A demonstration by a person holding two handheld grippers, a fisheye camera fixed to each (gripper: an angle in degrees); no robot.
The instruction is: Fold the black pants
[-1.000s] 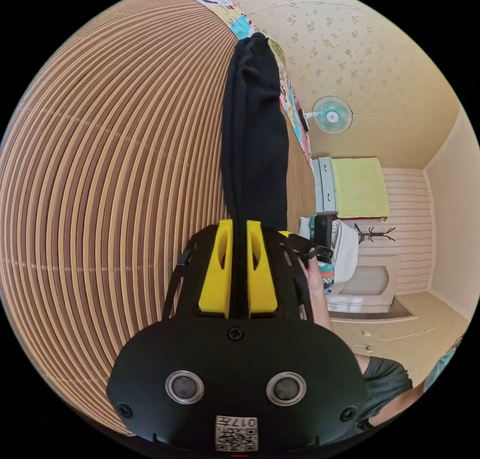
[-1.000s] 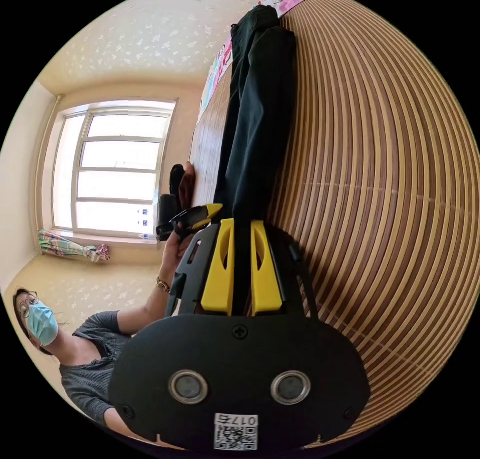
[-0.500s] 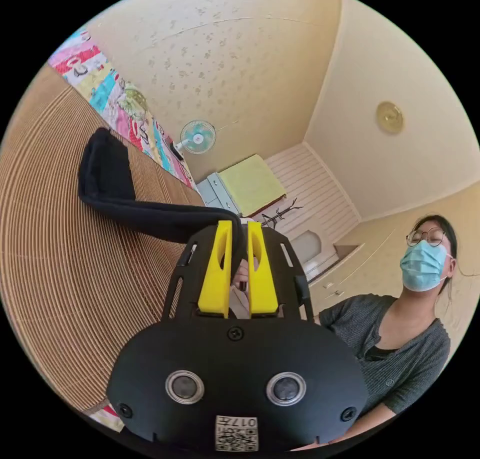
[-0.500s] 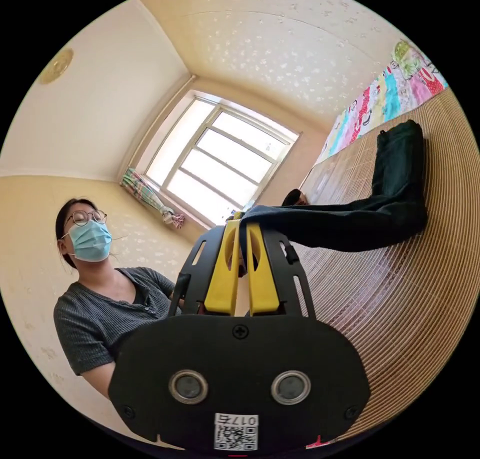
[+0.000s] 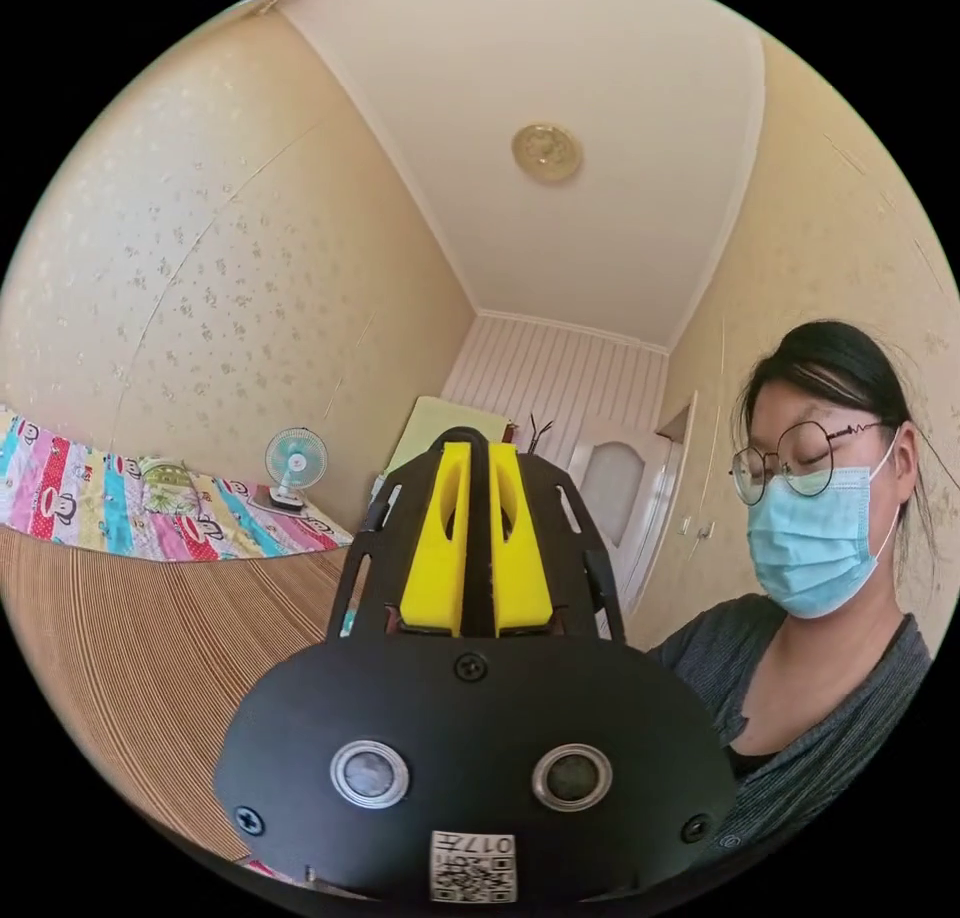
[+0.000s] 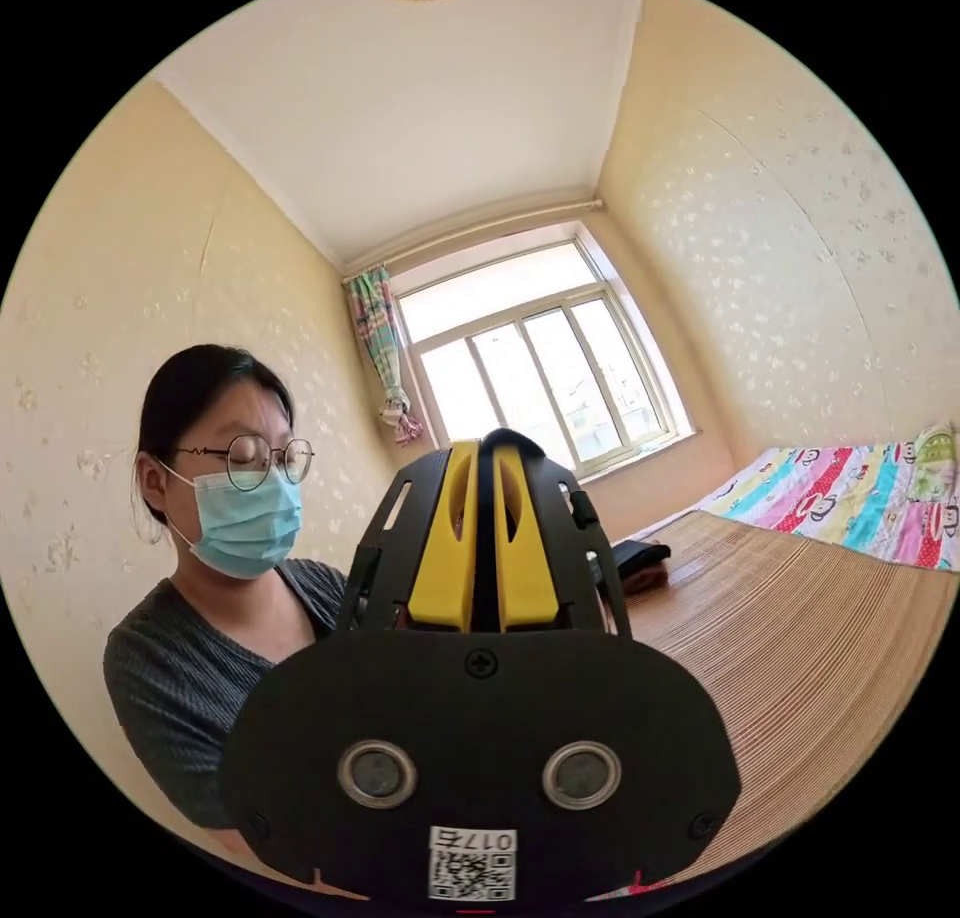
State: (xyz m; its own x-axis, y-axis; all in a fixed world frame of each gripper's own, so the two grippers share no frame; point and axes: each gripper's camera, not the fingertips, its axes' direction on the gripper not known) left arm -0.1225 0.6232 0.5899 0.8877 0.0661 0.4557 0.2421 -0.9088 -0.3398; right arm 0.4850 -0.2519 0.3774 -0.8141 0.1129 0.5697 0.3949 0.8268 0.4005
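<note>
In the left gripper view, the left gripper (image 5: 478, 448) sits at frame centre, its yellow jaws drawn close with a thin dark strip pinched between them. The right gripper (image 6: 490, 448), centred in the right gripper view, shows the same: jaws nearly together on a dark sliver arching over their tips.

Mat: striped bamboo mat (image 5: 150, 658), bare over most of its top.
Blanket: bright patchwork blanket (image 5: 120, 508) along mat's far edge, by wall.
Fan: small teal fan (image 5: 295, 458) at blanket's end.
Window: big window (image 6: 540, 358), patterned curtain (image 6: 380, 348) tied beside it.
Door: white door (image 5: 610, 498).
Ceiling: round lamp (image 5: 547, 152).
Person: in grey top (image 6: 190, 678), beside mat's near edge.
Dark bundle (image 6: 640, 563): on mat nr window; can't tell what.
</note>
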